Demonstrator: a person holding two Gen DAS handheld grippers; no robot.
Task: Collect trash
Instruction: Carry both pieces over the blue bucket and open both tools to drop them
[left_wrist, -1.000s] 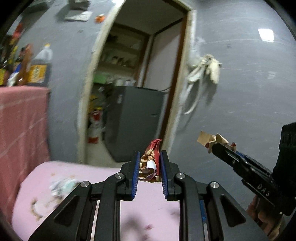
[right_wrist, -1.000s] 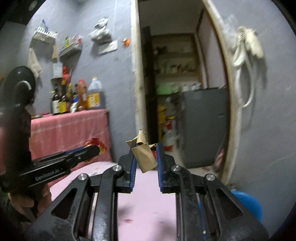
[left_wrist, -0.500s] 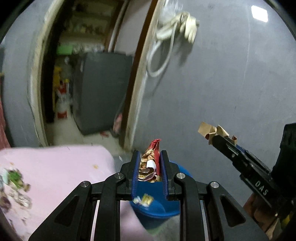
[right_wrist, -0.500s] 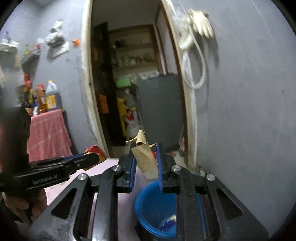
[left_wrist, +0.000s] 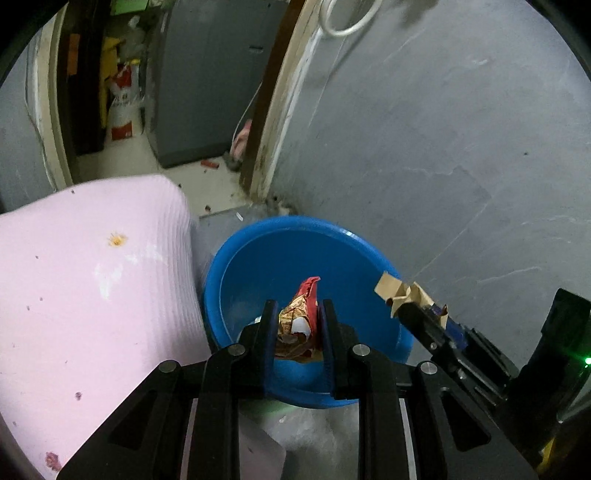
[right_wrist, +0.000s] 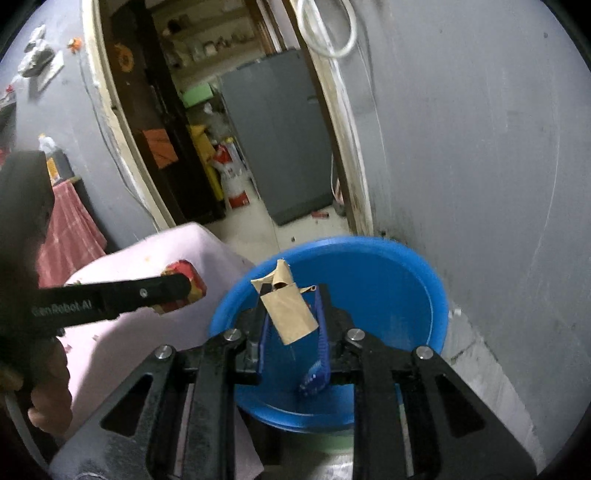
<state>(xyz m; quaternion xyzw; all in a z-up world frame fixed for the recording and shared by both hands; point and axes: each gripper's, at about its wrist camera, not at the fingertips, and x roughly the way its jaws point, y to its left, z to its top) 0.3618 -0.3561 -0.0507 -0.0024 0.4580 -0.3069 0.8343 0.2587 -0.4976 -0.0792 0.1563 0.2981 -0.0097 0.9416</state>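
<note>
Both grippers hung over the blue basin: left gripper clamped a red wrapper, right gripper, at its three o'clock, pinched brown paper.

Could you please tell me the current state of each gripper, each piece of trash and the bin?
left gripper: shut on the red wrapper.
red wrapper: crumpled, held over the basin.
right gripper: shut on the brown paper.
brown paper: folded, held over the basin.
blue basin: upright, open, nearly empty.
</note>
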